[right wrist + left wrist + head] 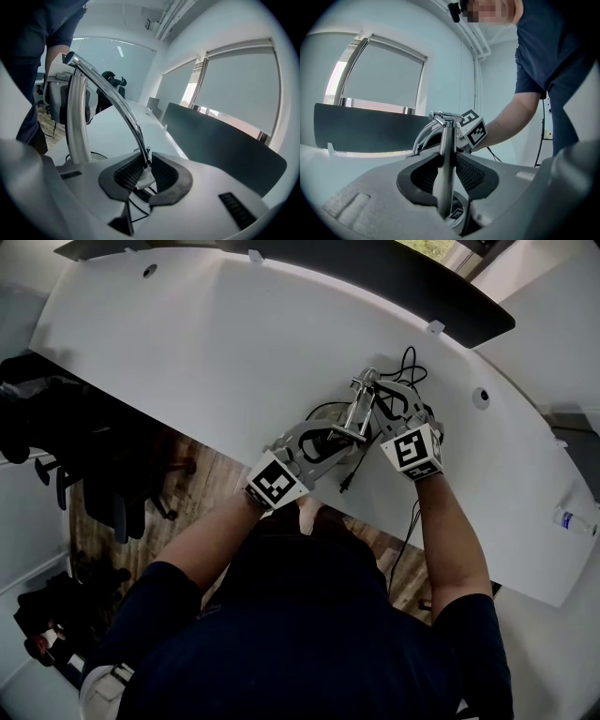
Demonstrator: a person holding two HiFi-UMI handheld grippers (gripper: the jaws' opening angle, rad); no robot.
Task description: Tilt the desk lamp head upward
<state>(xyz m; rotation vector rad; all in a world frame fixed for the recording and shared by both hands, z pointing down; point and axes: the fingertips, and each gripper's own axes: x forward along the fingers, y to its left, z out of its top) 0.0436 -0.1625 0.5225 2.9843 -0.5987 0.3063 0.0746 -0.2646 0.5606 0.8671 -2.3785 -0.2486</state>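
The desk lamp (359, 409) stands on the white desk (187, 352) close to its near edge, right in front of me, and I have both tongs on it. My left tongs (445, 158) are pressed onto the upright post (447, 136), the ribbed pads squeezing the polished tube on both sides. My right tongs (143, 165) are pinching the far, thin end of the curved neck (112, 96), where a small pale piece sits between the pads (I take this to be the head end, though I cannot make out the head's shape). So one side braces and the other is placed to swing upward. The worry is the chrome: it is smooth and round, and my right pads hold only a narrow tip, so a quick lift could let it slide out and drop back. If my left grip slackens, I expect the whole lamp would tip or skate toward the desk edge instead of turning at its joint. Pulling off the joint's line could twist the neck sideways rather than raise it. The black cable (405, 362) loops just behind the lamp and trails off the front edge, so a sliding lamp could drag or snag it.
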